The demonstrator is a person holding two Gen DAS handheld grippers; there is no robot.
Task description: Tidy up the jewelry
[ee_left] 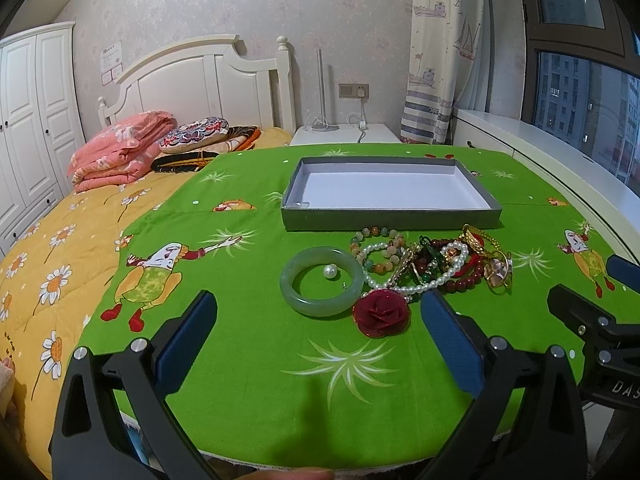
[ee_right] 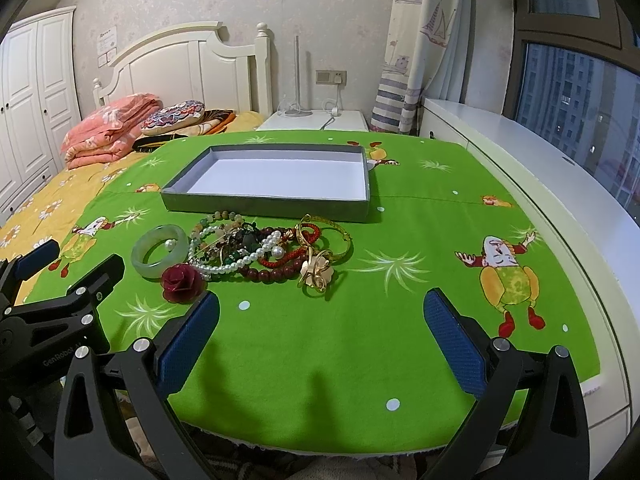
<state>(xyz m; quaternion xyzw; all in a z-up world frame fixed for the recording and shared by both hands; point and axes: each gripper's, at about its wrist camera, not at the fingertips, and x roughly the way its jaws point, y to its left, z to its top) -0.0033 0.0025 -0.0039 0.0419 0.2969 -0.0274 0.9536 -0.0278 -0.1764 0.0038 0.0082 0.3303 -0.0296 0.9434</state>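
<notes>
Nothing has gone into the grey tray (ee_left: 390, 216) yet; it sits empty at the far middle of the green-clothed bench (ee_left: 248, 344), and the jewelry lies heaped just in front of its near wall. Both tools are released: the left hand-held gripper (ee_left: 318, 324) hangs with its blue pads spread wide and nothing between them, near the jade bangle (ee_left: 322, 280) and the red rose piece (ee_left: 382, 314), and the right hand-held gripper (ee_right: 320, 322) is equally spread over bare cloth, near side of the gold bangle (ee_right: 332, 236) and gold flower ring (ee_right: 318, 270). A sensible start is the loose outliers, since the pearl strand (ee_left: 416, 276) and bead bracelets look entangled and may drag neighbours along. A single pearl (ee_left: 330, 271) rests inside the bangle's ring and could roll. The tray wall is low but must be cleared on the way in. Open cloth lies to the right; the bench's near edge is close under both tools.
</notes>
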